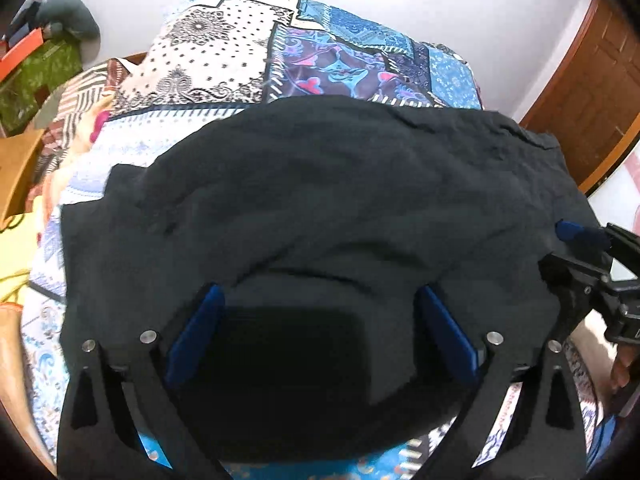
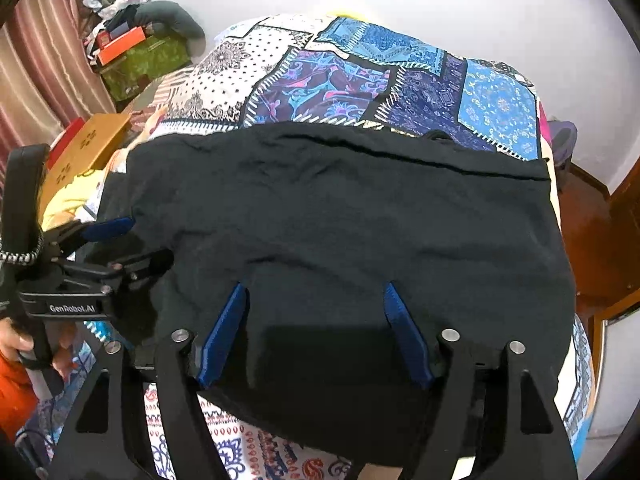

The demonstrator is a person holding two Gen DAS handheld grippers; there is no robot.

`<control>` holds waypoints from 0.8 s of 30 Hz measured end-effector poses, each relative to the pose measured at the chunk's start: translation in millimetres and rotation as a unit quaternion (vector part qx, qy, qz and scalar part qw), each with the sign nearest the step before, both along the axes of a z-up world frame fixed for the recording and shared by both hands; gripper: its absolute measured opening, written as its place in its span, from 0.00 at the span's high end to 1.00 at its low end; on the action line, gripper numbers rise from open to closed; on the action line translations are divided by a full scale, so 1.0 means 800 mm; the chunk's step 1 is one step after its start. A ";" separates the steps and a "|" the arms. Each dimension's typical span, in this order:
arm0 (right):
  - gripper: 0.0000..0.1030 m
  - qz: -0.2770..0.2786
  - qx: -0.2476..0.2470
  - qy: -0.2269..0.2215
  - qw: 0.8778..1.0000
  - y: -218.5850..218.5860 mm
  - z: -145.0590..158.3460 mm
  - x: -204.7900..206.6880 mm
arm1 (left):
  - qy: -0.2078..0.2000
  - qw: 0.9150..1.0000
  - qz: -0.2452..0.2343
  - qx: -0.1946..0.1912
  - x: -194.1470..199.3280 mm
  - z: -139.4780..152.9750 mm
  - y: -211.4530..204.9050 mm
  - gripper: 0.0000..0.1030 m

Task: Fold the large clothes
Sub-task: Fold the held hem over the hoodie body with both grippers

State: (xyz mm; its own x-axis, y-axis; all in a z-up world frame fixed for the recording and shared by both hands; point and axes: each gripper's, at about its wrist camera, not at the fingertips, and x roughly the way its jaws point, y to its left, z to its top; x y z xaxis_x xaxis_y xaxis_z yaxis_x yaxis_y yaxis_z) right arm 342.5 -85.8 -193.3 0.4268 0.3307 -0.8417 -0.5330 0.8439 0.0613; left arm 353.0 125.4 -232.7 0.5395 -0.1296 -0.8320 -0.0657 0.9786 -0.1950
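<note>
A large black garment (image 1: 320, 200) lies spread flat across a patchwork bedspread (image 1: 224, 60); it also shows in the right wrist view (image 2: 340, 216). My left gripper (image 1: 320, 296) is open, its blue fingers (image 1: 200, 328) wide apart over the garment's near edge. My right gripper (image 2: 316, 292) is open too, blue fingers (image 2: 224, 332) spread over the near edge of the cloth. Each gripper shows in the other's view, the right one (image 1: 580, 236) at the garment's right side, the left one (image 2: 108, 228) at its left side. Neither holds cloth.
The bed fills the middle, with a white wall behind. A pile of boxes and clothes (image 2: 132, 40) stands at the back left by a curtain. A cardboard box (image 2: 88, 140) lies at the bed's left edge. A wooden door (image 1: 592, 92) is at the right.
</note>
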 end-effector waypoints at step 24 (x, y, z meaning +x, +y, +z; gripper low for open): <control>0.29 -0.014 -0.028 -0.012 0.999 -0.015 0.024 -0.037 | 0.045 0.940 0.224 -0.252 -0.144 -0.051 0.165 0.04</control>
State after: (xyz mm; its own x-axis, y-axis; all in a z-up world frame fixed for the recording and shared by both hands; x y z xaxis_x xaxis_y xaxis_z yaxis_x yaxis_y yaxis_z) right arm 312.8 -98.1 -173.7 0.4550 0.2706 -0.8484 -0.5104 0.8599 0.0006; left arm 237.9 257.4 -273.6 0.5636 -0.2972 -0.7708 -0.4876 0.6335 -0.6008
